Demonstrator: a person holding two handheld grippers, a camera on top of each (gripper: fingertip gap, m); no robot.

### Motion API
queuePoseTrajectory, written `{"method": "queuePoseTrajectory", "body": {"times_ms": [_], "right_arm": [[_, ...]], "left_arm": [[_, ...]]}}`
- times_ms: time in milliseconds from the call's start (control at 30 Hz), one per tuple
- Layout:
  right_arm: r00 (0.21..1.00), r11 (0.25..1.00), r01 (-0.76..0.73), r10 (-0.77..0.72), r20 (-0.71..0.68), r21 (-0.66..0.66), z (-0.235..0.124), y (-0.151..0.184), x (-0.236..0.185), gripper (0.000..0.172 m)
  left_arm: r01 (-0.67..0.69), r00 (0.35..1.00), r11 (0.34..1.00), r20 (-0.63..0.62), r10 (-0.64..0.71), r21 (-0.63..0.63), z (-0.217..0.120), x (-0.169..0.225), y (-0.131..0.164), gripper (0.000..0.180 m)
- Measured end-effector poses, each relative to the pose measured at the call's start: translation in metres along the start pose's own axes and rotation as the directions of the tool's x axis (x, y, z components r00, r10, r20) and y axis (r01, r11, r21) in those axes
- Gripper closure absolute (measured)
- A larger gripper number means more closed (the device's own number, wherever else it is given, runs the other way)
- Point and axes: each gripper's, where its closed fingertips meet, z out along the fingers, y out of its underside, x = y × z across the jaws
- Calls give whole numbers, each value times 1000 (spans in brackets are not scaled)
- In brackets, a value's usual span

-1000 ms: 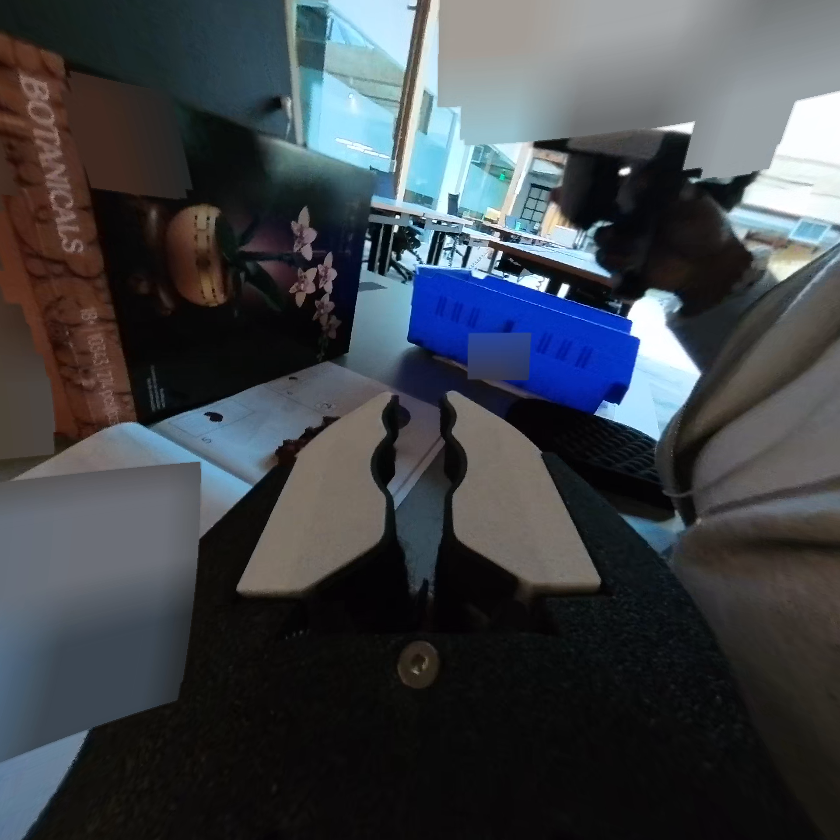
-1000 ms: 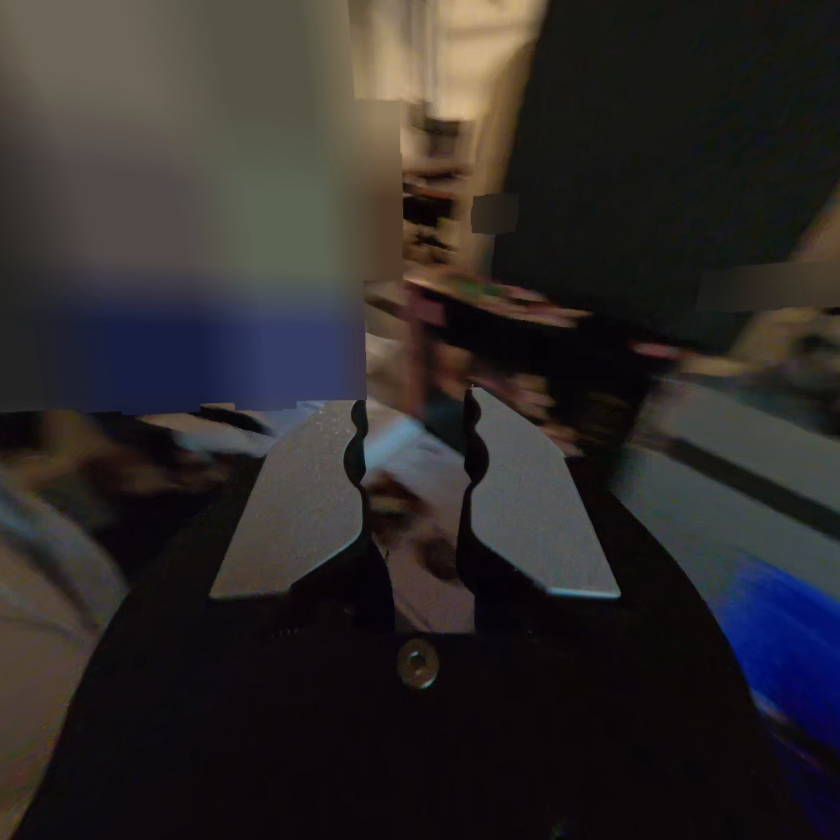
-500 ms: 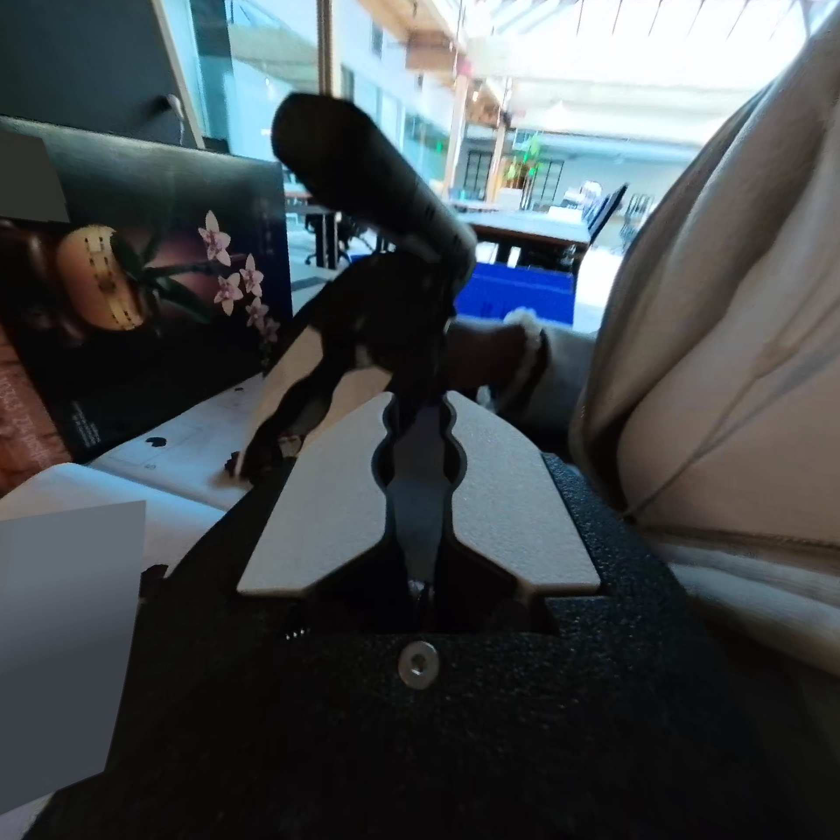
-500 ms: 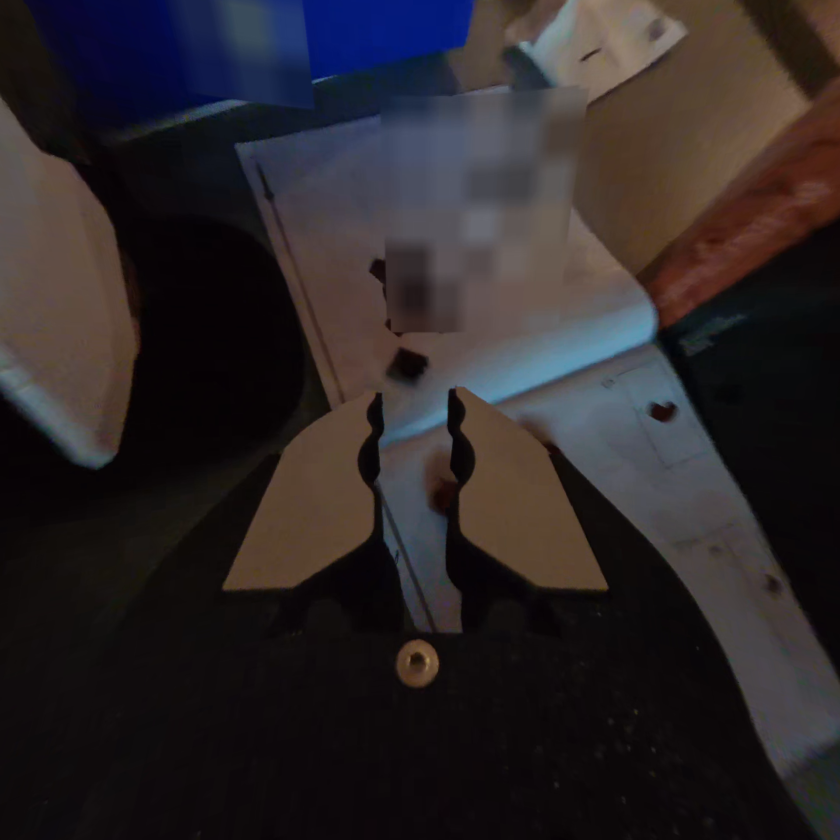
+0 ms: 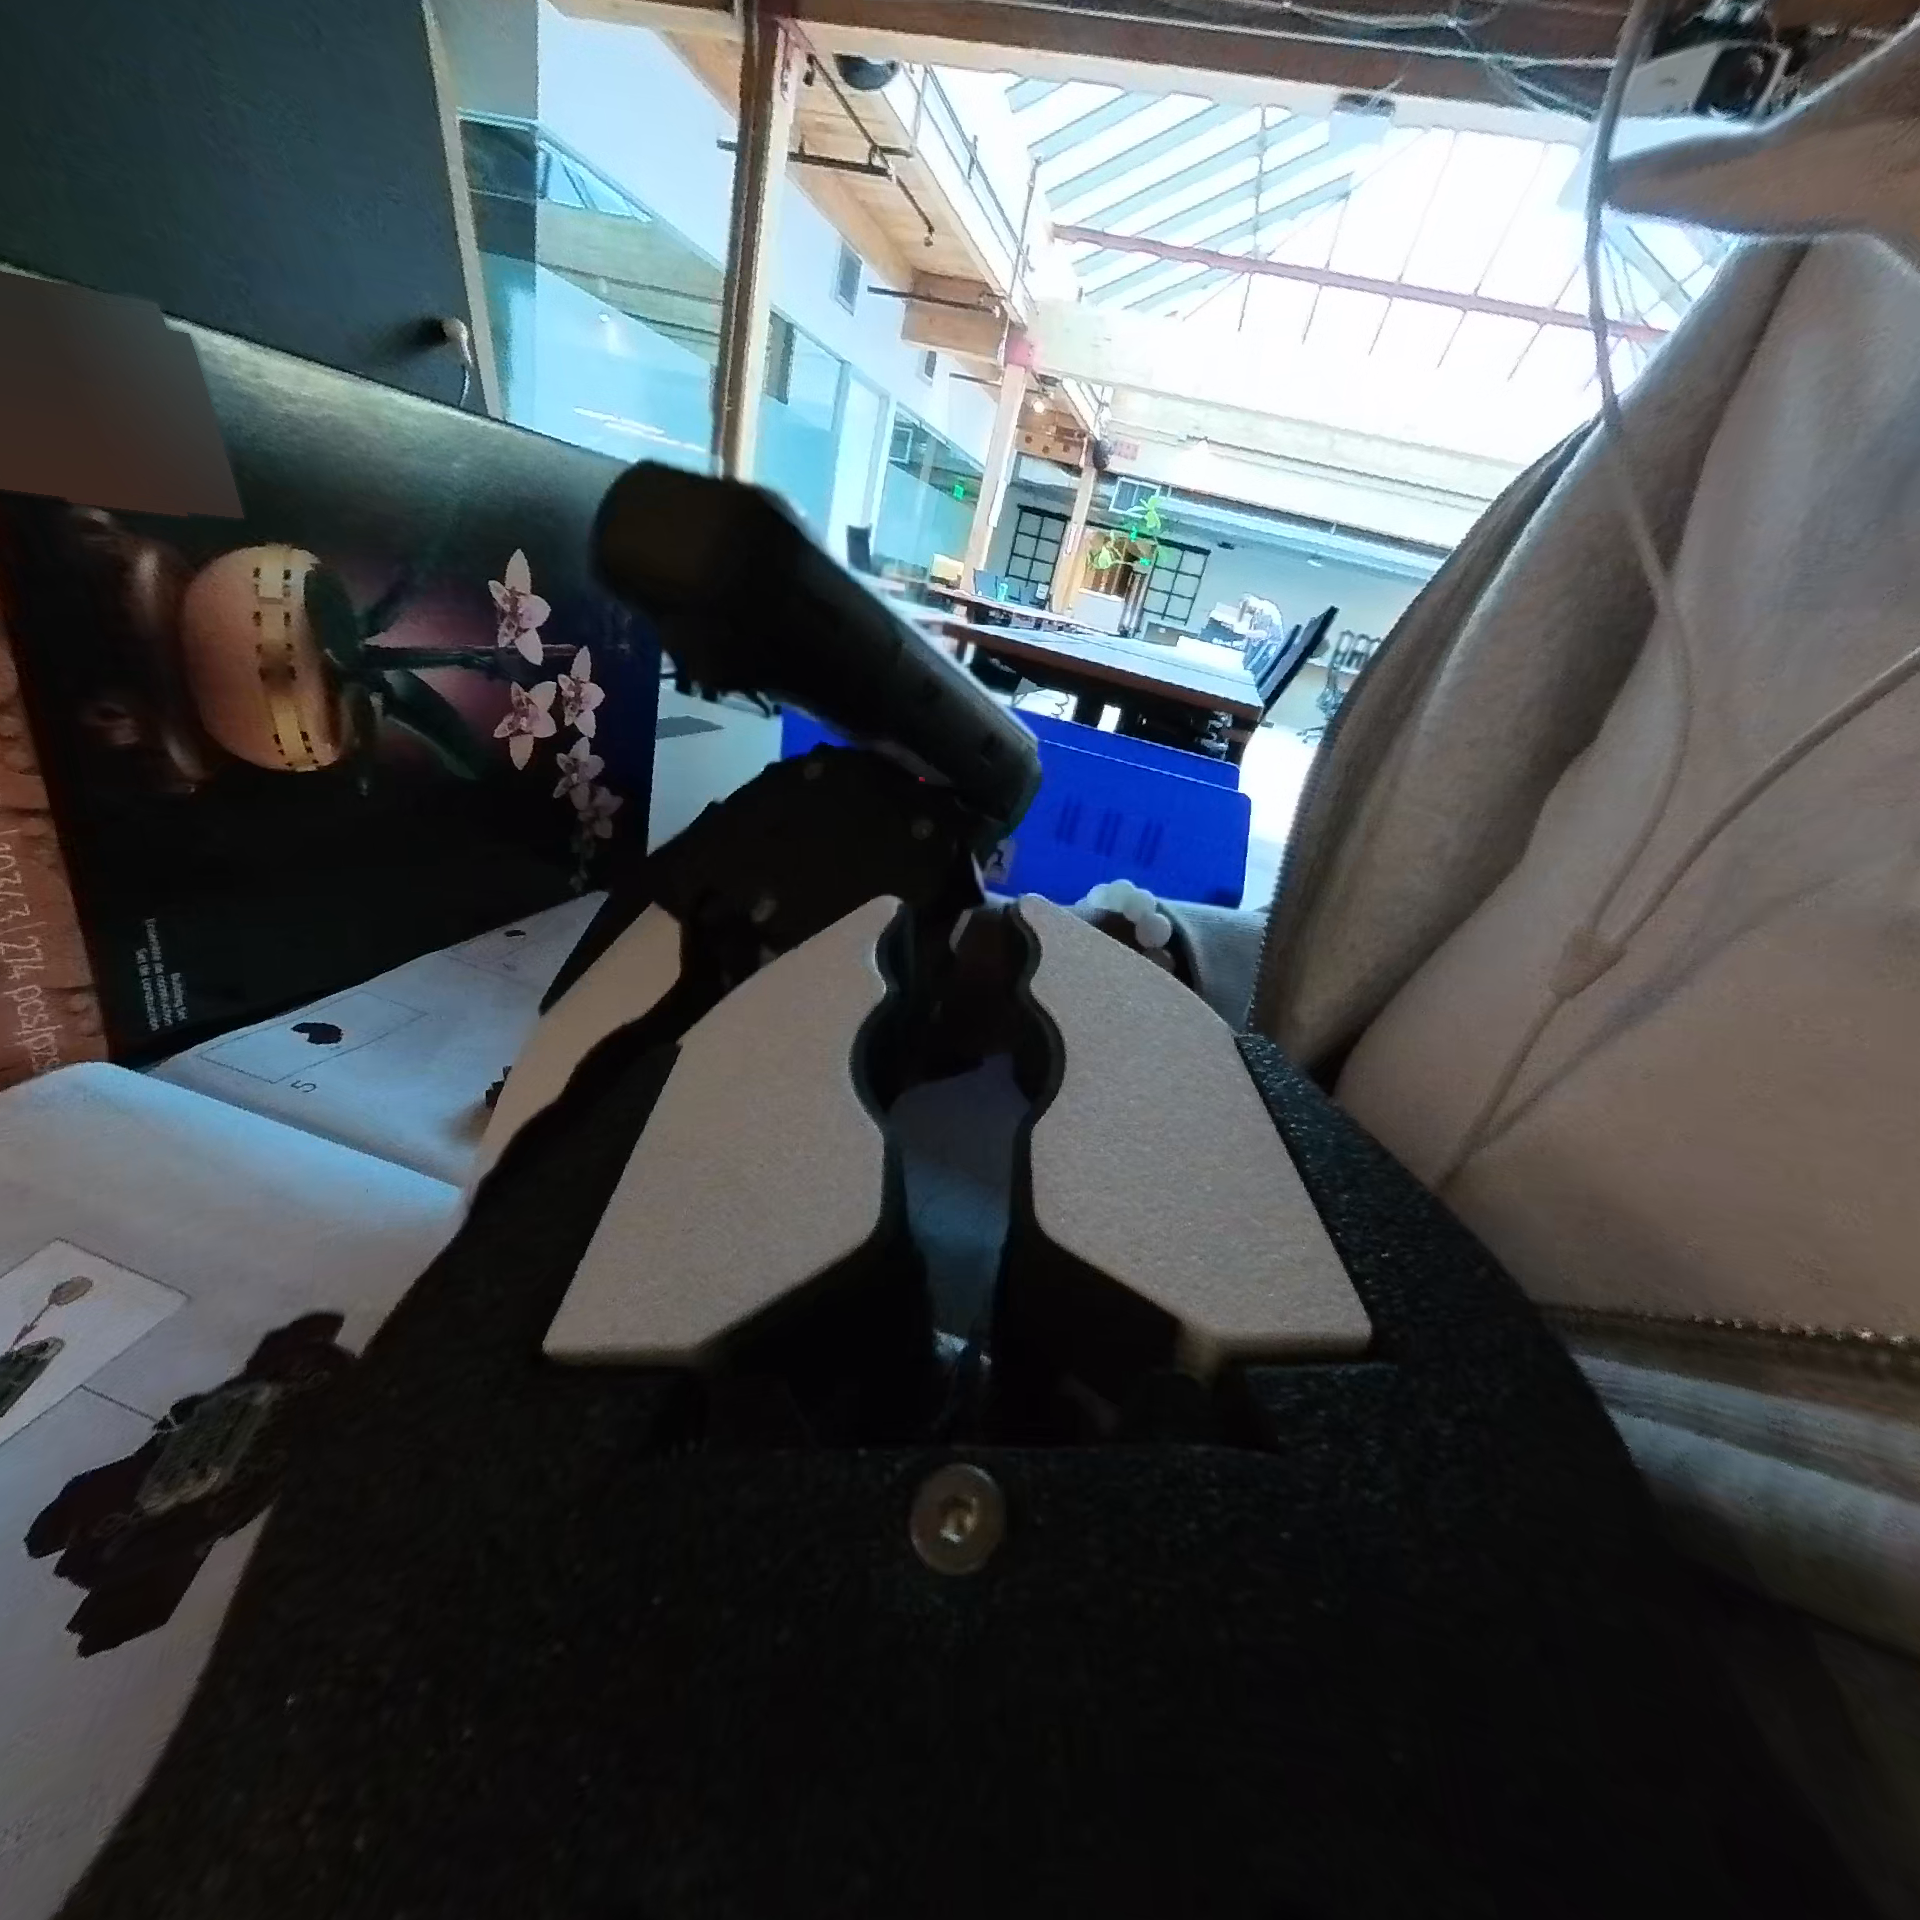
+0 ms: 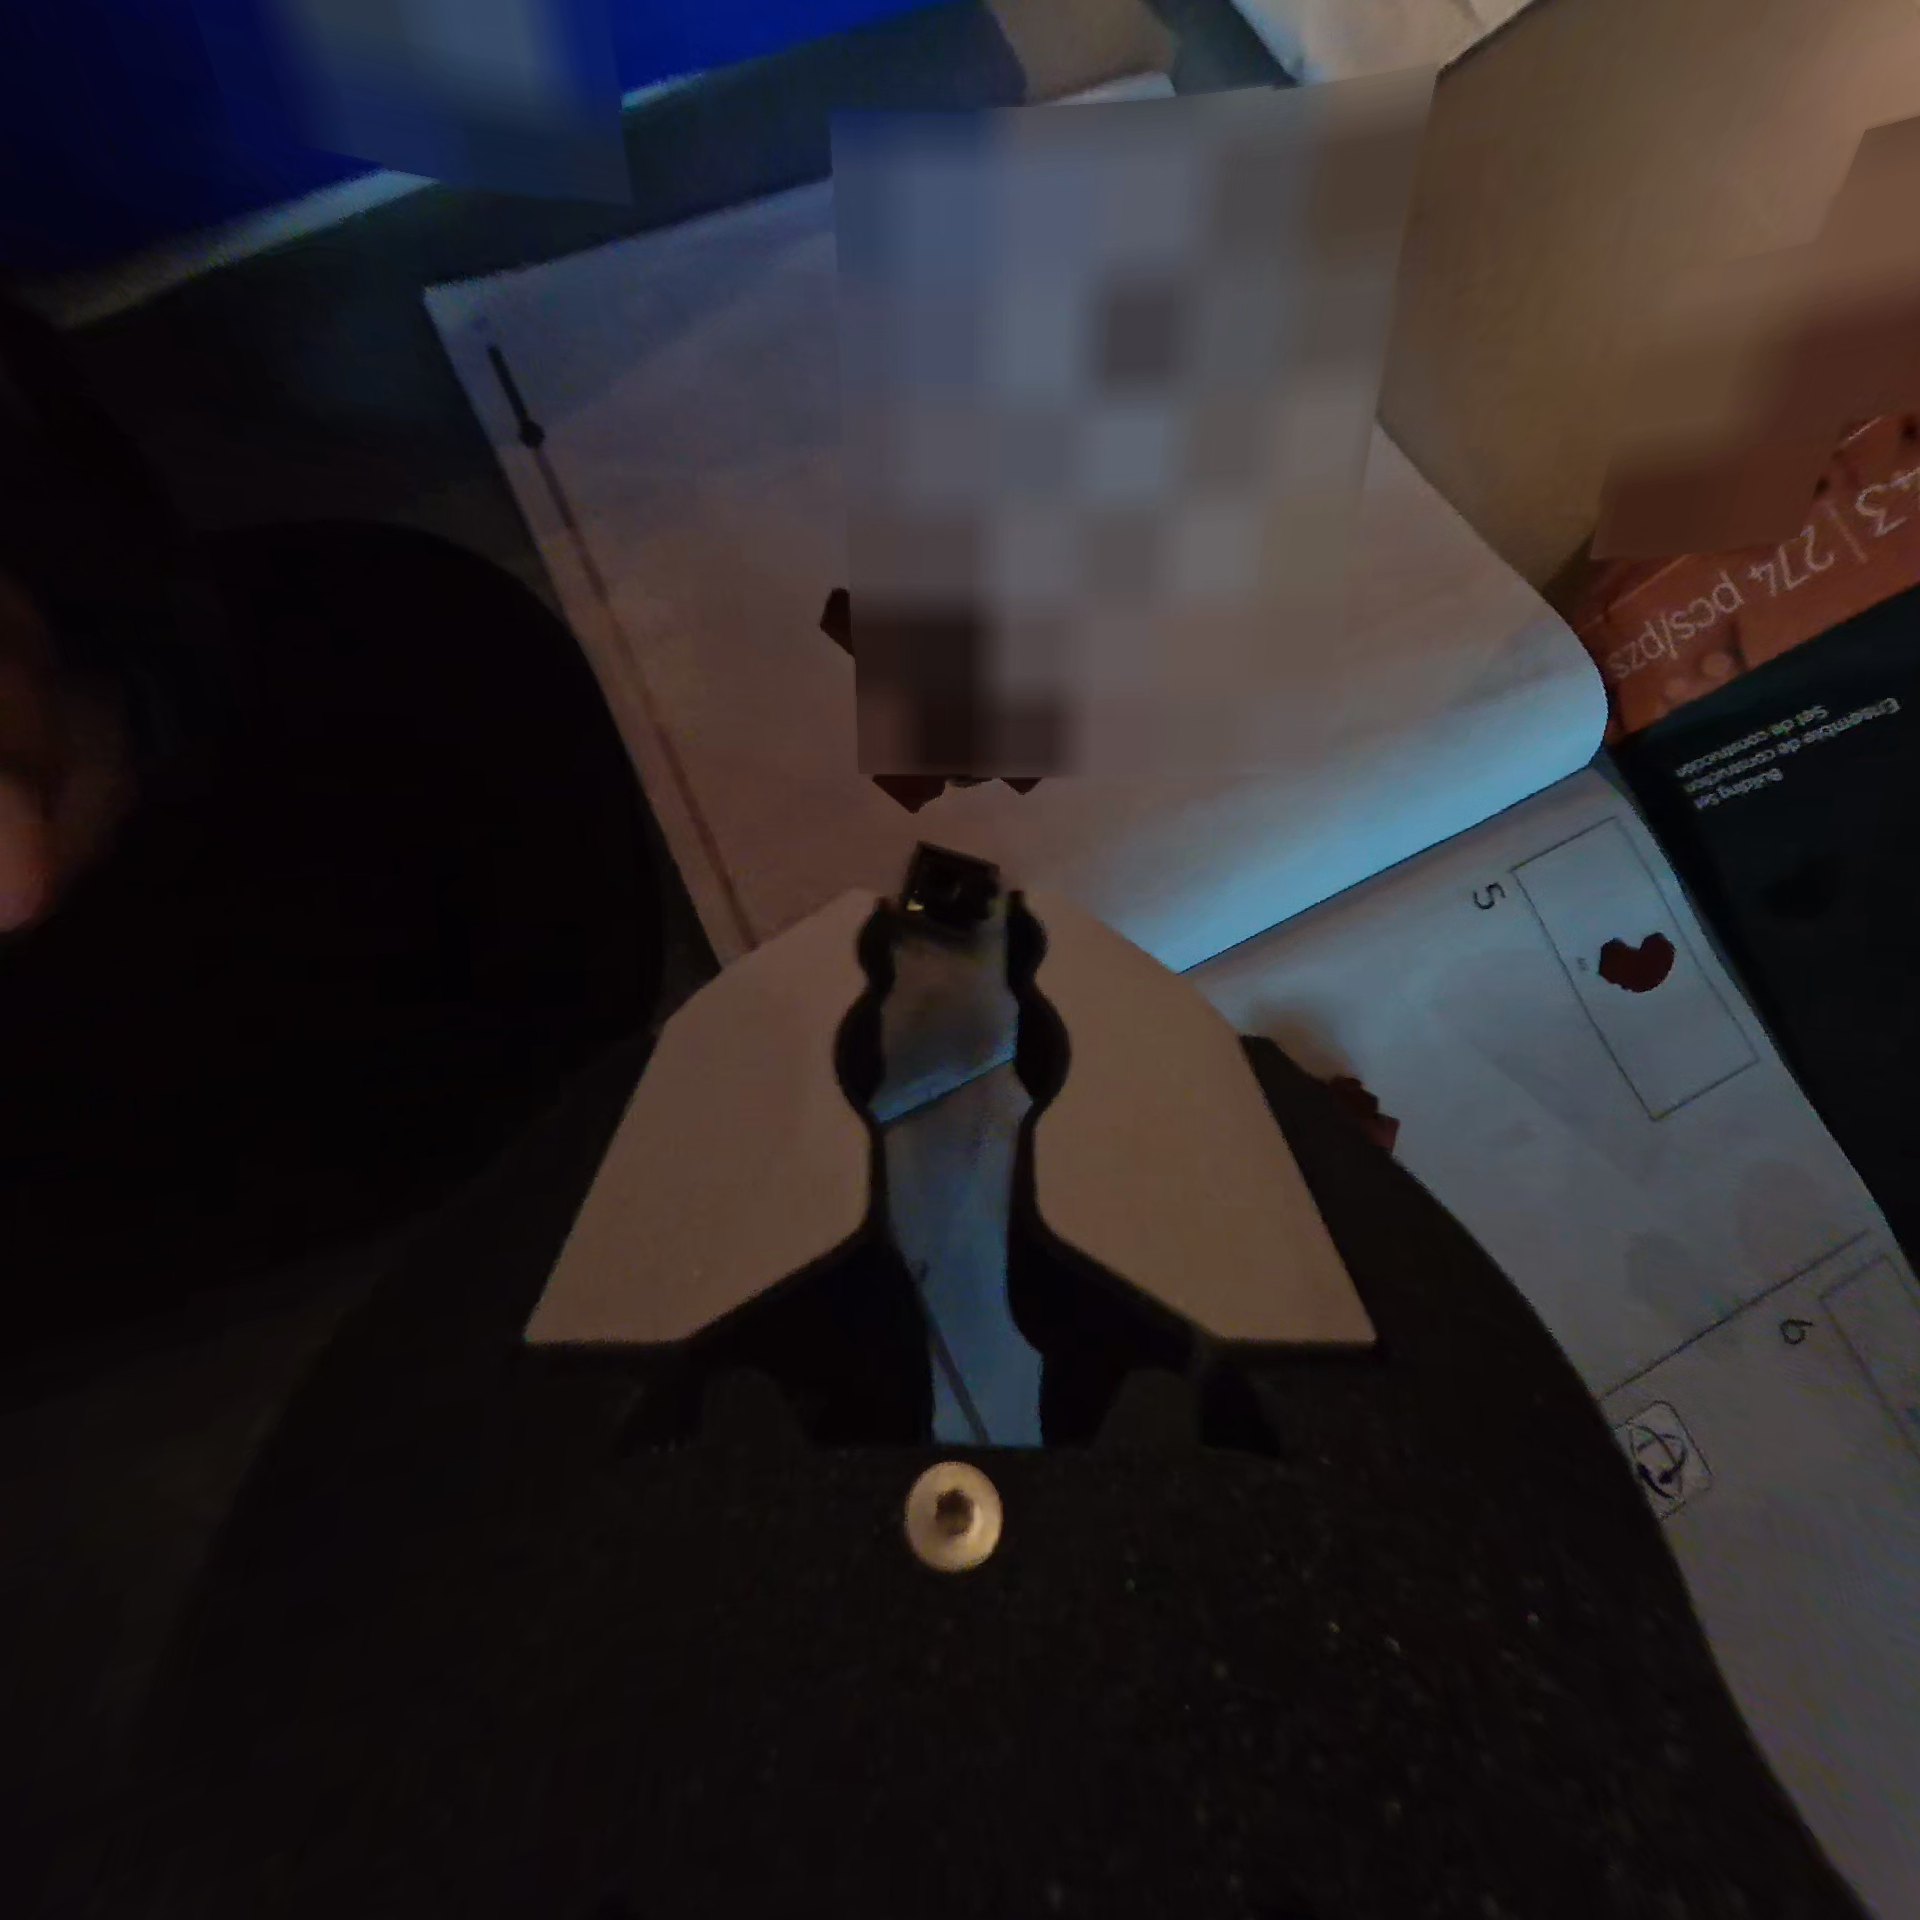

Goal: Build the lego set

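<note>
Where the right gripper's (image 6: 948, 920) tips come together, a small black brick (image 6: 948, 888) sits pinched between them, both tips touching its sides. The brick is just over the open booklet (image 6: 707, 499), at the fold. Dark red pieces (image 6: 912, 790) lie on the page just beyond it, partly under a blurred patch. A printed red shape (image 6: 1636, 961) in a step box is off to the right, and a dark box (image 6: 1787, 831) stands at the page edge.

Left gripper (image 5: 956, 935) is apart from the brick, aimed at the back of the right gripper. Its fingers (image 5: 748, 1122) stand a little apart with a narrow gap; only the right gripper's dark body shows through it. A dark brown clump (image 5: 177, 1455) lies on the page at lower left; can't tell if printed or real. A blue bin (image 5: 1132, 821) is behind, and a beige jacket (image 5: 1662, 831) is close on the right.
</note>
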Motion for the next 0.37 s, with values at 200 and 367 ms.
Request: {"method": "queuePoseTrajectory", "body": {"times_ms": [200, 367], "right_arm": [[1000, 1000, -13, 13, 9, 21, 1, -1, -1, 157], [998, 995, -58, 56, 24, 76, -7, -9, 2, 157]], "left_arm": [[-11, 1000, 1000, 3, 11, 12, -1, 1, -1, 165], [-17, 1000, 1000, 11, 17, 12, -1, 0, -1, 164]]}}
